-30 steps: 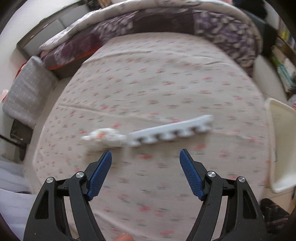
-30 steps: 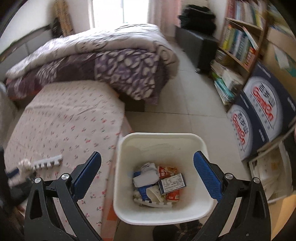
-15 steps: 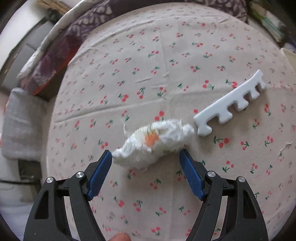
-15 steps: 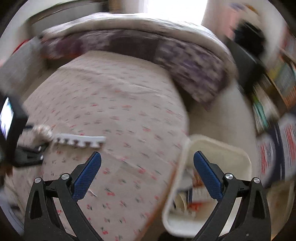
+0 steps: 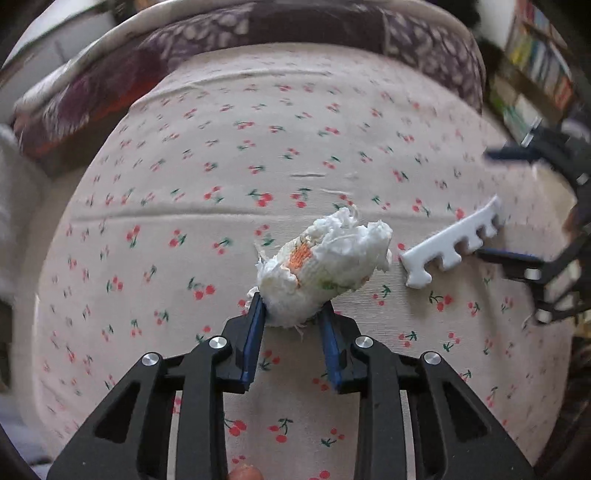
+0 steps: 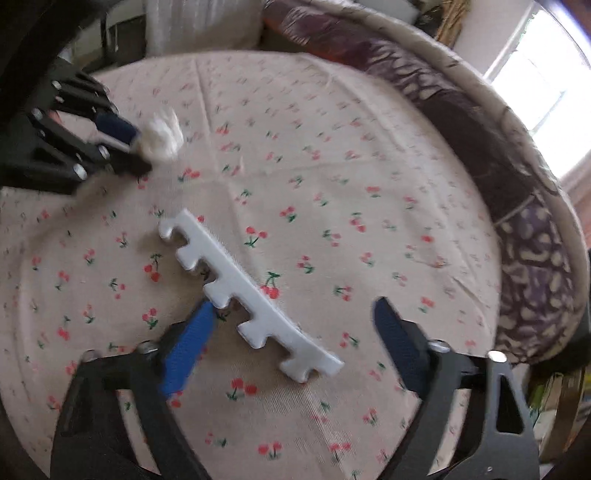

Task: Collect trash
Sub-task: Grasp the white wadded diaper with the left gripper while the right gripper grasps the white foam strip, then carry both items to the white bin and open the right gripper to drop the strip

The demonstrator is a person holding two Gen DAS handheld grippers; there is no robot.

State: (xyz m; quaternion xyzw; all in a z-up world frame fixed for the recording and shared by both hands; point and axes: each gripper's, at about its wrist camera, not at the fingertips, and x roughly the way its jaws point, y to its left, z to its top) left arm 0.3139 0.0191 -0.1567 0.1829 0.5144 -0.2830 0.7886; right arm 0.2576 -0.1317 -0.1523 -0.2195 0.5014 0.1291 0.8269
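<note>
Both items lie on the bed sheet (image 5: 207, 236). In the left wrist view the rag wad (image 5: 325, 266) sits at centre, with the notched foam strip (image 5: 452, 245) just beside it on the right, apart from it. A folded quilt (image 5: 258, 33) is piled along the far edge of the bed. The wad's near end is placed between the closing jaws of the left gripper (image 5: 291, 314). The strip is straddled by the right gripper (image 6: 291, 317), its jaws closing; one pad (image 6: 188, 343) is set at the notched edge.

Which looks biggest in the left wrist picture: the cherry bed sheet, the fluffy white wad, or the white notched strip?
1. Cherry bed sheet, biggest by far.
2. Fluffy white wad.
3. White notched strip; close to the wad, which is nearer the camera.
</note>
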